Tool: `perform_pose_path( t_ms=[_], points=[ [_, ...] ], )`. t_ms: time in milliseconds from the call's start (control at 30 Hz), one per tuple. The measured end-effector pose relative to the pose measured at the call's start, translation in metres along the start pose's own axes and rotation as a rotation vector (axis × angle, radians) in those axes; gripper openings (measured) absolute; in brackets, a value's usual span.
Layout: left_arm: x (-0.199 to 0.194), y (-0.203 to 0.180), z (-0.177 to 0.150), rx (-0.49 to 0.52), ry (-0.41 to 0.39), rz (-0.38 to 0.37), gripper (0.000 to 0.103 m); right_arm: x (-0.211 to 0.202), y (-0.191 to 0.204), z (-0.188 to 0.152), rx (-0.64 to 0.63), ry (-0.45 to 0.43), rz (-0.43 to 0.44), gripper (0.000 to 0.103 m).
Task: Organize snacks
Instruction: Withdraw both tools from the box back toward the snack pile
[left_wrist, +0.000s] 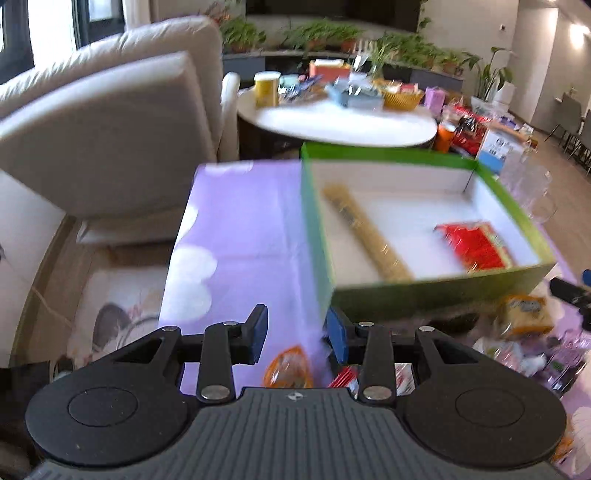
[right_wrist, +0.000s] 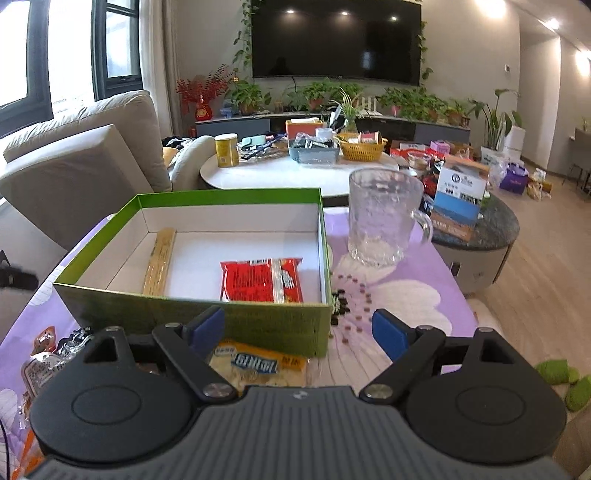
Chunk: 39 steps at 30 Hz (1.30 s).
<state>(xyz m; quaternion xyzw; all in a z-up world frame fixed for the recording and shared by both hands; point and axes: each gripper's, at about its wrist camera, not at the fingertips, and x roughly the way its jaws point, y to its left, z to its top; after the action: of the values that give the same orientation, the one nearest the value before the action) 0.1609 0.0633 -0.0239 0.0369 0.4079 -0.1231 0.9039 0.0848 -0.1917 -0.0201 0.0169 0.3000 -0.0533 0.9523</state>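
Snacks lie loose under your open, empty right fingers (right_wrist: 301, 332): the yellow packet (right_wrist: 258, 363) sits against the green box (right_wrist: 192, 314), so a careless close could snag the wall, while your left fingers (left_wrist: 297, 332), also open, hold nothing.

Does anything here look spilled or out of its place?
Yes. Small dark and brown pieces lie scattered on the purple tablecloth, between the green box and the glass mug. They look spilled, but what they are is unclear.

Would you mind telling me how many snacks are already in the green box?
2. A long yellow stick pack lies along the box's left wall; a red packet lies flat near the front right. The front wall may hide something small behind it.
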Motion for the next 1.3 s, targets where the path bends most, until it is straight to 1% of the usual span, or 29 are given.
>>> perform_pose_path(
  t_ms=[133, 233, 400, 467, 567, 600, 667, 800, 933, 1167, 1300],
  points=[
    [0.014, 0.0, -0.017, 0.008, 0.05, -0.01, 0.033, -0.006, 0.001, -0.009, 0.001, 0.008, 0.006, 0.073],
    [0.023, -0.001, -0.028, 0.017, 0.076, -0.001, 0.033, -0.015, 0.0, -0.02, -0.001, 0.016, 0.016, 0.073],
    [0.036, 0.0, -0.036, 0.014, 0.099, 0.03, 0.033, -0.038, -0.006, -0.044, -0.05, 0.039, 0.088, 0.073],
    [0.039, 0.001, -0.039, 0.017, 0.09, 0.036, 0.033, -0.049, -0.005, -0.054, -0.097, 0.044, 0.112, 0.073],
    [0.04, 0.004, -0.041, -0.006, 0.063, 0.024, 0.032, -0.065, 0.002, -0.07, -0.181, 0.056, 0.142, 0.073],
    [0.039, 0.005, -0.042, -0.01, 0.056, 0.026, 0.024, -0.068, 0.004, -0.075, -0.203, 0.065, 0.157, 0.073],
    [0.038, 0.005, -0.044, -0.009, 0.046, 0.024, 0.023, -0.072, 0.008, -0.081, -0.219, 0.083, 0.182, 0.073],
    [0.031, 0.005, -0.049, -0.009, 0.025, 0.006, 0.023, -0.074, 0.009, -0.086, -0.195, 0.105, 0.183, 0.073],
    [0.02, 0.007, -0.052, -0.009, -0.005, 0.006, 0.023, -0.076, 0.005, -0.087, -0.154, 0.124, 0.18, 0.073],
    [-0.003, 0.008, -0.053, -0.006, -0.058, -0.004, 0.023, -0.08, 0.007, -0.101, -0.137, 0.16, 0.18, 0.073],
    [-0.014, 0.005, -0.052, 0.0, -0.08, -0.024, 0.023, -0.077, 0.012, -0.108, -0.119, 0.183, 0.183, 0.072]
  ],
)
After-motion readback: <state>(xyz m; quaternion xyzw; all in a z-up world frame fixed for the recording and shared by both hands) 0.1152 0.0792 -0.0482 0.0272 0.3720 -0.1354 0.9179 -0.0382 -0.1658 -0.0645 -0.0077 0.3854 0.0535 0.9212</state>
